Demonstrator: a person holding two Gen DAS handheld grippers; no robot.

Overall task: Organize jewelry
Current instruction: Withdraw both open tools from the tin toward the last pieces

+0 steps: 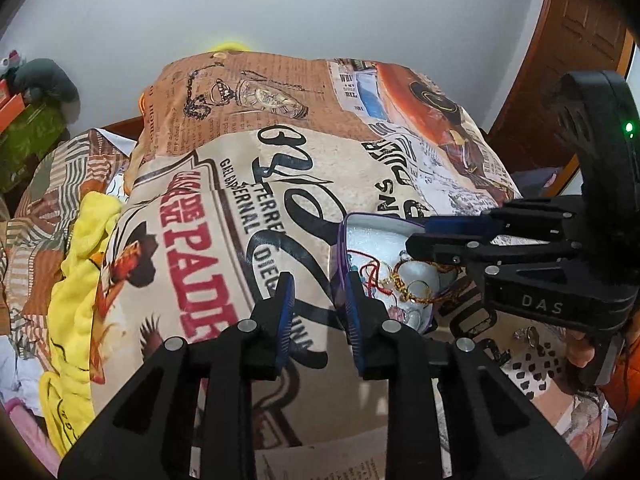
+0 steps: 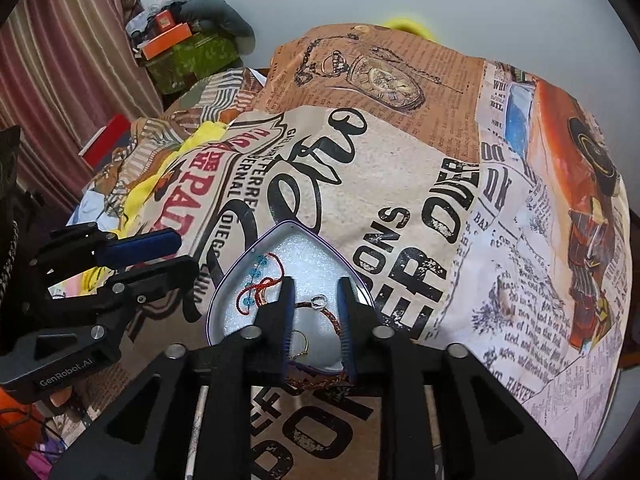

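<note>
A purple-rimmed jewelry box [image 2: 256, 246] lined with white foam lies open on the printed bedcover. It holds a red cord bracelet with blue beads [image 2: 260, 284], a braided bracelet [image 2: 320, 312], a clear stone piece [image 2: 319, 301] and a gold ring [image 2: 301, 345]. My right gripper [image 2: 316, 304] is open over the box, its fingers astride the braided bracelet. In the left wrist view the box [image 1: 374, 222] shows gold chain jewelry [image 1: 412, 284]. My left gripper [image 1: 320, 304] is open at the box's left rim, empty.
The printed bedcover [image 2: 400, 208] spreads over a lumpy bed. A yellow cloth [image 1: 84, 264] and striped bedding lie to the left. Loose small jewelry [image 1: 528, 334] lies on the cover near the right gripper. Boxes and a grey plush [image 2: 192, 36] stand at the far left wall.
</note>
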